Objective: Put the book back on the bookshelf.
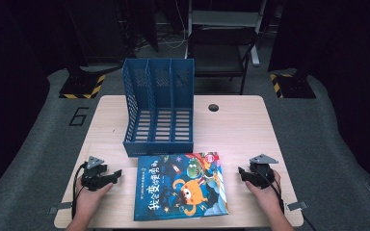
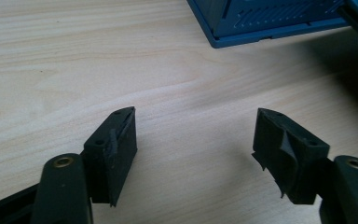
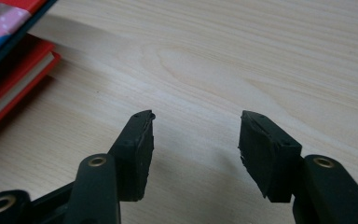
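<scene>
Plainly, the left gripper (image 2: 196, 140) stood with its jaws parted over bare wood, nothing between them, and it lay on the table (image 1: 241, 130) at the near left, held in the person's left hand (image 1: 89, 195). The right gripper (image 3: 196, 135) was likewise parted and empty, resting at the near right in the right hand (image 1: 265, 190). Between the two, apart from both, a picture book (image 1: 180, 185) with a blue cover and an orange cartoon creature lay flat on a stack. Just behind the book stood a blue three-slot file rack (image 1: 159, 108), upright, its front edge close to the book's far edge.
</scene>
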